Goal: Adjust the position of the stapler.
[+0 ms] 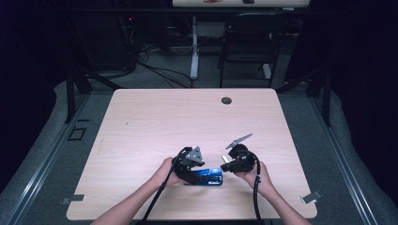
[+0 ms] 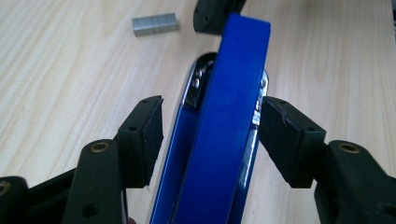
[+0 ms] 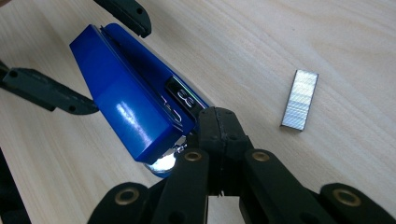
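A blue stapler [image 1: 210, 177] [image 2: 224, 140] [image 3: 126, 98] lies on the wooden table [image 1: 187, 122] near its front edge. My left gripper [image 1: 202, 176] [image 2: 212, 123] straddles the stapler's body with its jaws open. One pad stands clear of the blue side, and the other sits against the metal edge. My right gripper [image 1: 224, 165] [image 3: 217, 123] is shut, its tip touching the stapler's front end beside the chrome part. A short strip of staples [image 2: 155, 24] [image 3: 299, 99] lies loose on the table just past the stapler.
A round cable hole [image 1: 226, 100] sits near the table's far edge. Behind the table stand a black chair [image 1: 248, 42] and a desk leg, with cables on the floor. Bare wood stretches across the middle and far half.
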Motion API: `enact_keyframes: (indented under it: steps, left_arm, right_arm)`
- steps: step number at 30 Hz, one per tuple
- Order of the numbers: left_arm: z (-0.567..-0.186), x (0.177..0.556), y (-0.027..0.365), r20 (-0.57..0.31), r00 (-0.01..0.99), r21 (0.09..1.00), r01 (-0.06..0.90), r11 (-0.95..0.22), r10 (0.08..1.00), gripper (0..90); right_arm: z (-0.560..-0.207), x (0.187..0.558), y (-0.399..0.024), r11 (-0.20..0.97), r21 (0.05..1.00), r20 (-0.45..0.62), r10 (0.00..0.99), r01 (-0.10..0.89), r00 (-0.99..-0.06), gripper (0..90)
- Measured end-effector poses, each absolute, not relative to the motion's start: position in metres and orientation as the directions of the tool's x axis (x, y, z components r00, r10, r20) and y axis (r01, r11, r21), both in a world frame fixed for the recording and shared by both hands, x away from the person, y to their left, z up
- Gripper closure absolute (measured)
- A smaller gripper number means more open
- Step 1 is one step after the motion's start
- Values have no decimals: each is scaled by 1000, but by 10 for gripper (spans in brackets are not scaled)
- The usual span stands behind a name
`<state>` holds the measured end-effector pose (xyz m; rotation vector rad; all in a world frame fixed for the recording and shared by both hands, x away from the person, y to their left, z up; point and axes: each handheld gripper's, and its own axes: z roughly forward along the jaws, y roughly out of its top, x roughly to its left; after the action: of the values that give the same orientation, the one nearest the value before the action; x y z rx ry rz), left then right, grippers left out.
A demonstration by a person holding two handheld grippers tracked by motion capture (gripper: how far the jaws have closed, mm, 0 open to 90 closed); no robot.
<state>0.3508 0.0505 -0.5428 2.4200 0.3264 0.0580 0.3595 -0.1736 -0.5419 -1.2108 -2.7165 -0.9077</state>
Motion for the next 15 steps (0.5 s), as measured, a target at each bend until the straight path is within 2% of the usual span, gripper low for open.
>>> enact_keyframes:
  steps: [7,15]
  left_arm:
    - [-540,346,38,-31,967,639,213,-739,251,415]
    - [-541,342,31,-25,969,634,204,-746,244,457]
  right_arm:
    - [-549,362,-174,485,484,332,668,728,-666,900]
    - [-553,364,-175,460,472,369,672,752,-642,900]
